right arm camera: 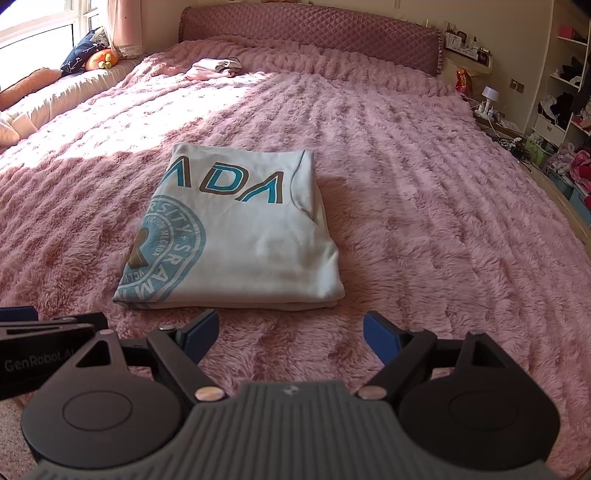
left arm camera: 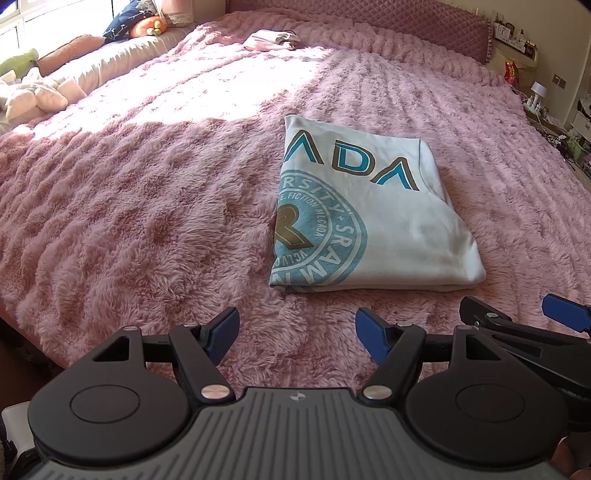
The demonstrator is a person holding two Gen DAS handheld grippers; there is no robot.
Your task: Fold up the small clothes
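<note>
Tools (left arm camera: 295, 334) (right arm camera: 290, 336) apart, pink fuzzy bedspread (right arm camera: 424, 221), sunlit

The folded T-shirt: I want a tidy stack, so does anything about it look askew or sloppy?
Mostly neat. The folded T-shirt lies flat on the pink blanket, but its right edge is uneven: under layers stick out near the front right corner. Both tools are open and clear of it.

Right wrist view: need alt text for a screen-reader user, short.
A folded pale T-shirt with teal lettering lies flat on a fluffy pink bedspread. The open right gripper sits just short of its near edge, holding nothing. A smaller pink folded garment lies near the headboard.
</note>
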